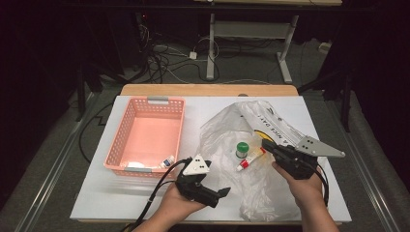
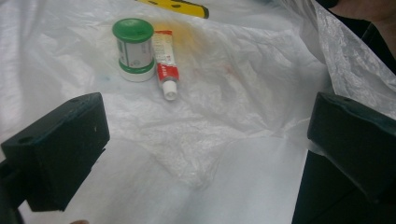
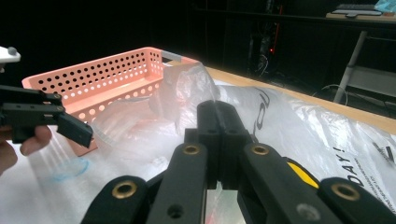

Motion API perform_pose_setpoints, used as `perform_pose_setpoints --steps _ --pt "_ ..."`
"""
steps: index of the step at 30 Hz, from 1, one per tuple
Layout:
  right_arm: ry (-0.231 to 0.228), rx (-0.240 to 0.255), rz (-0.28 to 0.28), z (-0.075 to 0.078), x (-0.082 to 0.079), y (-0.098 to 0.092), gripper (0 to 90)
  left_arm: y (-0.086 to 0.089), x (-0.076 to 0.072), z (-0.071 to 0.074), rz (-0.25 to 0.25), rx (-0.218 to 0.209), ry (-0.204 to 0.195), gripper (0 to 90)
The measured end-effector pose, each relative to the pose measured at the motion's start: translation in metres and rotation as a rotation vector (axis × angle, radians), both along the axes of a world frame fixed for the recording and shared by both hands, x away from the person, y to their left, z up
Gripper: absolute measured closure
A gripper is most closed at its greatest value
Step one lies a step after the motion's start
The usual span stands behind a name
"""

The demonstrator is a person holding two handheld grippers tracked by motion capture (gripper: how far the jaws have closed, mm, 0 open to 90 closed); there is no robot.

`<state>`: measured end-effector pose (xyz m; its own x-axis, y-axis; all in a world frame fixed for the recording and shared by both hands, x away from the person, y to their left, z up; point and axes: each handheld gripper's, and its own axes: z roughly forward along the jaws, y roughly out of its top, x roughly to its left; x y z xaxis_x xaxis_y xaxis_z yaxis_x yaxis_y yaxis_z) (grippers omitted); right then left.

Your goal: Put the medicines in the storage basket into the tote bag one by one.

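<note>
Nearest me, left gripper (image 1: 220, 193) hangs jaws wide, empty, over white table (image 1: 96, 193) just short of bag (image 1: 232, 125). My right gripper (image 1: 266, 143), jaws shut, pinches bag's upper film, lifting mouth. Inside, on lower film, green-capped jar (image 2: 134, 49) upright, tube (image 2: 166, 63) flat, touching its side. Jar looks light, rigid, smooth: I'd grip across body under cap. Tube soft, squashy: take it at stiffer neck. Bag thin, slippery, likely to drag. Far left, pink basket (image 1: 145, 104) already holding few small items
</note>
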<state>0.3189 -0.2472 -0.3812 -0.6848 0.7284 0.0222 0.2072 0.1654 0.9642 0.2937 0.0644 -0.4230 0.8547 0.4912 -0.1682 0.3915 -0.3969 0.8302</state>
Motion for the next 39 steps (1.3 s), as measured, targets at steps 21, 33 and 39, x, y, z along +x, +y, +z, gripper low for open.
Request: perform_pose_setpoints --steps 21,33,39 --pt "-0.004 0.009 -0.003 0.001 0.000 -0.004 90.0 0.058 0.015 0.015 0.151 -0.014 -0.029 0.0" --pt "-0.006 0.015 -0.004 0.001 0.000 -0.006 90.0 0.108 0.031 0.016 0.285 0.032 -0.023 0.0" --pt "-0.005 0.016 -0.006 0.002 -0.001 -0.006 90.0 0.132 0.037 0.017 0.354 0.051 -0.011 0.0"
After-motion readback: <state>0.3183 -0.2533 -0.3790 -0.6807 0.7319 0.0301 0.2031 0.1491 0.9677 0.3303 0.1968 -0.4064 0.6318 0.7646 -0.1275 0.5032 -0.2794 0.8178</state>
